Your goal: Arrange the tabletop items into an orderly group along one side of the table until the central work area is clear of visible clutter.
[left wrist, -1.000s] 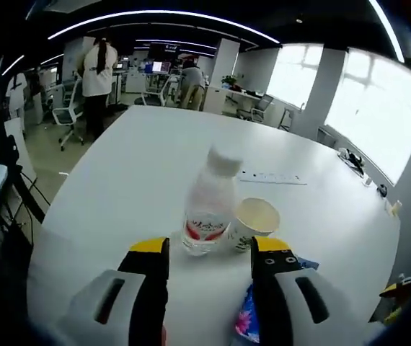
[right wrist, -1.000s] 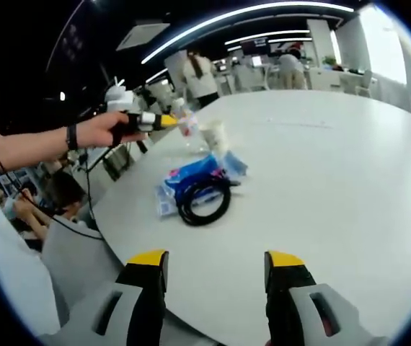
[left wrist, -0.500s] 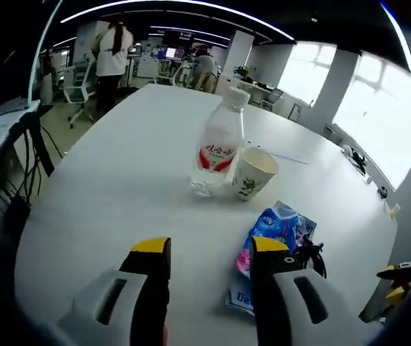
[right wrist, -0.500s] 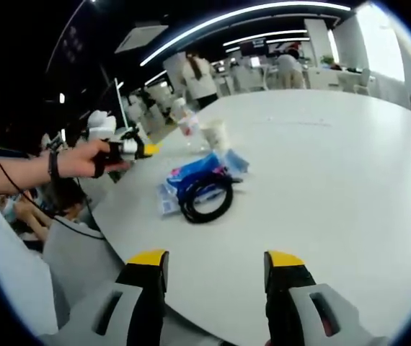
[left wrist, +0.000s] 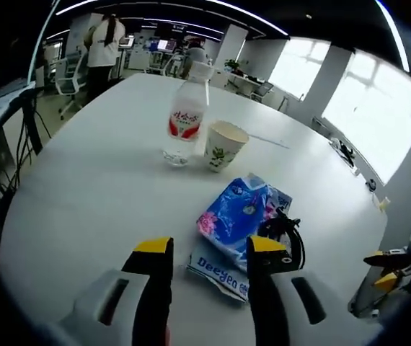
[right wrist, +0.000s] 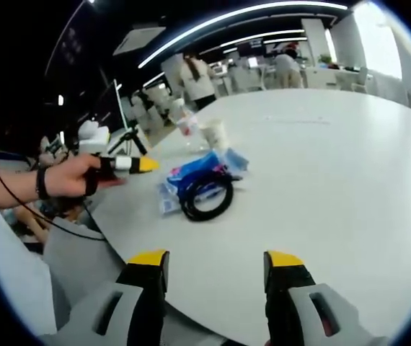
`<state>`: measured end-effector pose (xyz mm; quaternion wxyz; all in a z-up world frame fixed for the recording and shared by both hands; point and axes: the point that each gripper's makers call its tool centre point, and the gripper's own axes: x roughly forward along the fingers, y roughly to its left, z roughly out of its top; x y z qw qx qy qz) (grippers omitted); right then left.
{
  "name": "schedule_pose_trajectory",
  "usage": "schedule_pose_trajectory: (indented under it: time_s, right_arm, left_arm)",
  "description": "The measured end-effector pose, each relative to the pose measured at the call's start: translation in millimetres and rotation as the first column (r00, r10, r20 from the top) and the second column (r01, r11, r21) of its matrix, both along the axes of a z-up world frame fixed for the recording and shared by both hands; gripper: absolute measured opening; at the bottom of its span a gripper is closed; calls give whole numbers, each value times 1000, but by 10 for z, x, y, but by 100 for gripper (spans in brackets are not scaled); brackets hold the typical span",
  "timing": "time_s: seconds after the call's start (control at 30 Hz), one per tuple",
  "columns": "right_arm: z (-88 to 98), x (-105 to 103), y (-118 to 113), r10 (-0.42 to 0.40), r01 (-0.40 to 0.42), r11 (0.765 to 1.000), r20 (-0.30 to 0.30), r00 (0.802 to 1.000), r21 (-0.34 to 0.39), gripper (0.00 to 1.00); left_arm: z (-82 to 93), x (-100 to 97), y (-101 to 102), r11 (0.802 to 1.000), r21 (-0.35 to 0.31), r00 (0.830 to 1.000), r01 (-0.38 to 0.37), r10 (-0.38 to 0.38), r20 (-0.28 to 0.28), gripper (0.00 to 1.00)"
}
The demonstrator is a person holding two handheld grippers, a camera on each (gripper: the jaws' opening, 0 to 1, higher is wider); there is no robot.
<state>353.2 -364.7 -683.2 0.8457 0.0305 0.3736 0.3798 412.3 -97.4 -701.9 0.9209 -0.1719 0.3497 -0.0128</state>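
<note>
- The left gripper [left wrist: 204,249] hovers over the near edge of the white surface [left wrist: 90,180], its yellow-tipped jaws spread apart with nothing between them.
- Just past those jaws lies a blue snack bag [left wrist: 236,216], resting on top of a flat blue-and-white packet [left wrist: 216,265] printed with lettering.
- A black coiled cable [left wrist: 286,232] lies against the right side of the snack bag, touching it.
- Farther along the surface a clear plastic bottle [left wrist: 184,115] with a red label and white cap stands upright; a paper cup [left wrist: 224,145] with a green leaf print stands just beside it, open end up.
- The bottle, cup, bag, packet and cable sit as a loose group near one edge of the surface; the wide middle is bare.
- A long strip of paper [left wrist: 267,141] lies flat beyond the cup, well apart from the group.
- The right gripper [right wrist: 215,261] hangs above the opposite edge of the surface [right wrist: 335,173], jaws spread wide and holding nothing.
- In the right gripper view the cable [right wrist: 205,197] forms a ring at the near end of the group, with the bag [right wrist: 198,168], cup [right wrist: 213,135] and bottle [right wrist: 185,121] behind it.
- A hand [right wrist: 76,178] with a dark wristband holds the left gripper at the left side of that view, next to the edge.
- People stand by desks and chairs in the office beyond.
</note>
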Motion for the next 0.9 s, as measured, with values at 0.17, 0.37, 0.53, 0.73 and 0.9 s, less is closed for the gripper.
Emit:
schedule_pose_trajectory:
  time_s: [0.17,0.37,0.53,0.73,0.9]
  right_arm:
    - [2,0,-15,-11,11,1000,-1,1000,2,53]
    - [-10,-14,-28,-15,15,1000,-4,1000,3,53]
    - [-13,-32,-21,-12,12,1000,-6,1000,1,53]
    - [12,-42,-25,-11,11,1000,-4,1000,-3,53]
    - [29,-36,-52,-17,17,1000,-1,1000,-6,53]
  left_arm:
    - [-39,-5,-139,999,-11,1000,30,-30,-4,38]
    - [-51,-30,-280,997,7,997,77,-77,-12,37]
    - [-44,-26,-411,993,9,993,117,-117,-6,37]
    - [-41,-12,-576,989,3,989,151,-151,0,36]
    - [-40,12,-685,984,-1,984,176,-176,3,35]
